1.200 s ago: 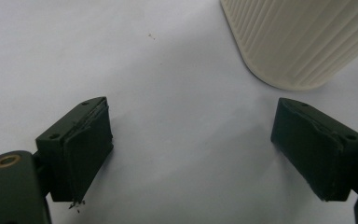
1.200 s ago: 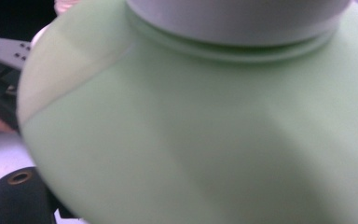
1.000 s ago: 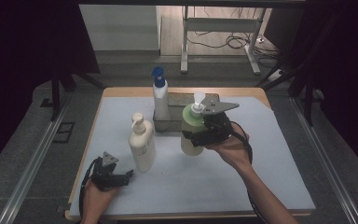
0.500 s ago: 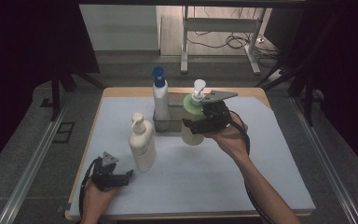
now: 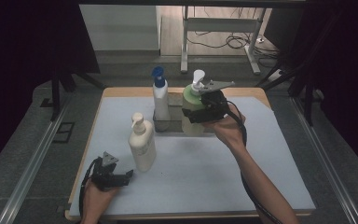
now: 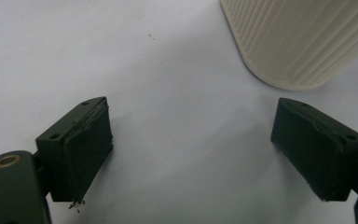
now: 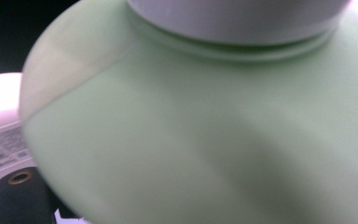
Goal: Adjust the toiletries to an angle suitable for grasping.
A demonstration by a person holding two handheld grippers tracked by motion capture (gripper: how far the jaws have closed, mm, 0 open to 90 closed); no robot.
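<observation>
A pale green pump bottle [image 5: 189,126] with a white pump head is held at the back middle of the table, my right gripper [image 5: 196,113] shut on its body. Its green shoulder [image 7: 205,140] sits very close in the right gripper view. Just left of it stands a white bottle with a blue cap [image 5: 160,100], set in a dark holder [image 5: 168,125]. A cream pump bottle [image 5: 141,142] stands at the front left. My left gripper [image 5: 121,176] rests on the mat beside it, open and holding nothing [image 6: 191,154]; the cream bottle's ribbed base [image 6: 303,37] lies just beyond its jaws.
A pale mat [image 5: 214,172] covers the wooden table. Metal rails run along the floor on both sides. A table frame and cables stand on the floor behind. The white bottle's label [image 7: 0,135] shows beside the green bottle.
My right hand has carried the green bottle toward the back of the table, closer to the holder and the blue-capped bottle. The left gripper has stayed put.
</observation>
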